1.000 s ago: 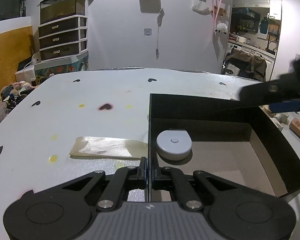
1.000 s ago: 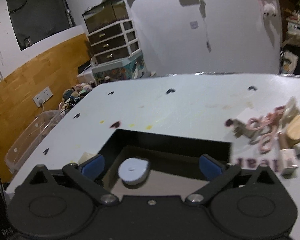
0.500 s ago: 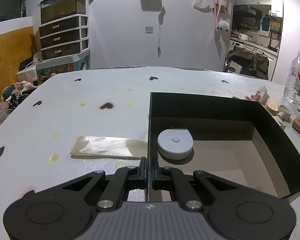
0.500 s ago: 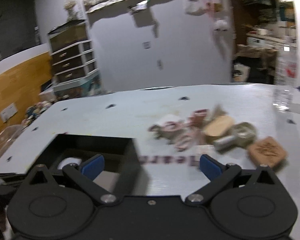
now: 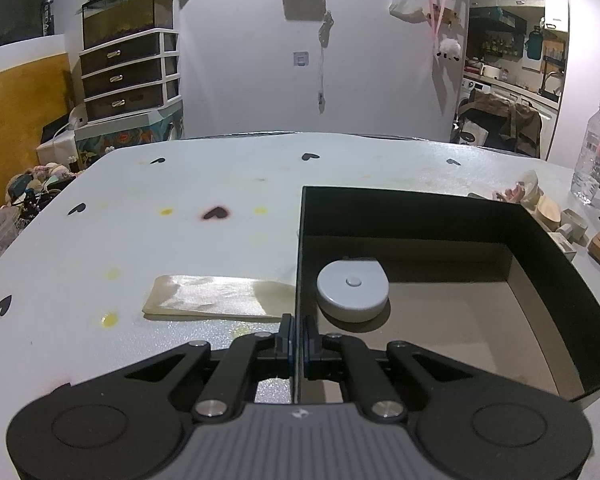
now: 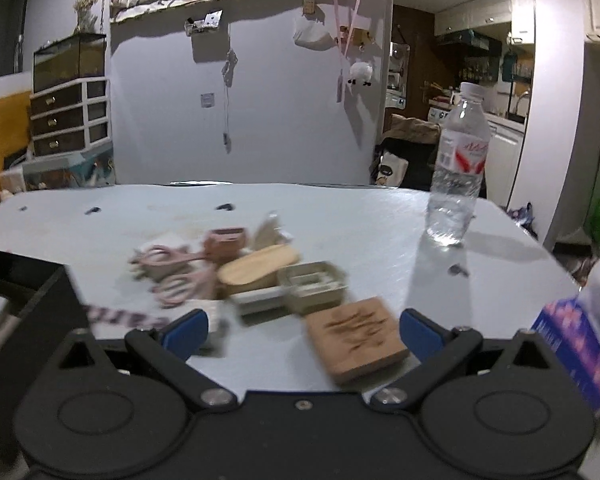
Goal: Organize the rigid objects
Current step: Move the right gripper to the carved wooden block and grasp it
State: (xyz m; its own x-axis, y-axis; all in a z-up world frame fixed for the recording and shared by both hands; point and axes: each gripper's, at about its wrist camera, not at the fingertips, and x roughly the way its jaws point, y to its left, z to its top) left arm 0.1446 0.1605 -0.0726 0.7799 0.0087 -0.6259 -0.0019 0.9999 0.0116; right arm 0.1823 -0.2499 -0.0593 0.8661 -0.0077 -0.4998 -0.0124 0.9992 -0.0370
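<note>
My left gripper (image 5: 298, 340) is shut on the left wall of a black open box (image 5: 548, 280) on the white table. A round grey tape measure (image 5: 352, 290) lies inside the box near that wall. My right gripper (image 6: 302, 326) is open and empty, low over the table. A square wooden block (image 6: 356, 338) lies between its fingers. Just beyond lies a pile of small things: an oval wooden piece (image 6: 258, 268), a beige square case (image 6: 312, 286), pink scissors (image 6: 172, 276). The pile also shows in the left wrist view (image 5: 548, 212), right of the box.
A water bottle (image 6: 458, 168) stands at the table's right back. A blue printed pack (image 6: 572, 344) sits at the right edge. A shiny flat packet (image 5: 216, 298) lies left of the box. The box corner (image 6: 28, 292) is left of my right gripper.
My right gripper has swung right, from above the box to the pile of small things, and now frames the wooden block. The left gripper has not moved.
</note>
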